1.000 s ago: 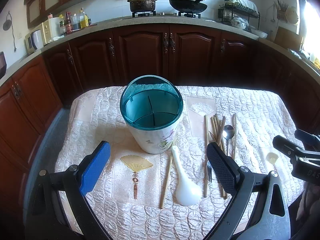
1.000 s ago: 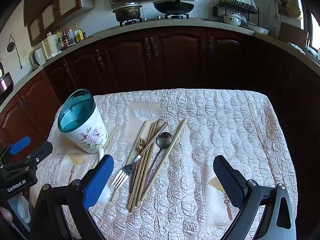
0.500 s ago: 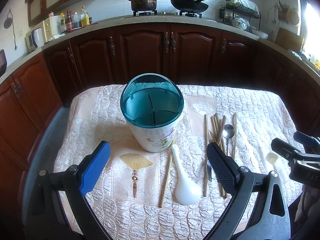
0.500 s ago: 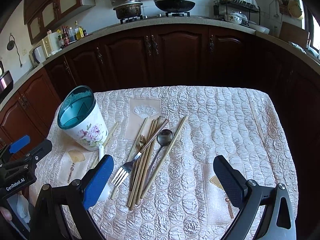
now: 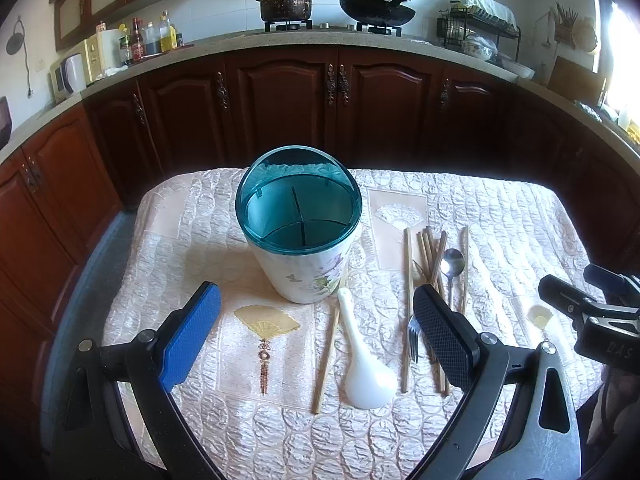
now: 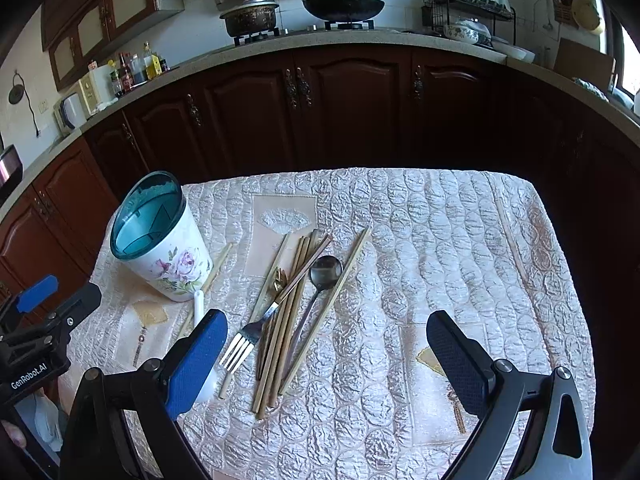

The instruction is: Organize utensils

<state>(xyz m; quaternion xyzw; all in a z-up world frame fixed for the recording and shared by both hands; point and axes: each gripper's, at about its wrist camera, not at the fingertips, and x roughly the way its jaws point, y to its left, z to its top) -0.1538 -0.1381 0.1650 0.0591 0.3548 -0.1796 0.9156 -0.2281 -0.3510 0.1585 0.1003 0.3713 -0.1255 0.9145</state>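
Holding nothing, our left claw [image 5: 316, 336] and right claw [image 6: 326, 356] both gape wide above the bench [image 6: 460, 240]. Utensil holder [image 5: 299, 224]: upright at 12 o'clock of the left claw. Chopsticks [image 6: 282, 320], fork [image 6: 256, 326], metal spoon [image 6: 322, 280], white spoon [image 5: 362, 364]: loose on the cloth. Since a second ago, the holder sits slightly lower in the right view; nothing shifted.

Daylight from window [image 5: 618, 36] at right, blown out. Quilted cloth [image 6: 420, 240] bright, sheeny. Cabinets [image 5: 280, 100] dim. Fisheye bends edges; corners black. Focus sharp.
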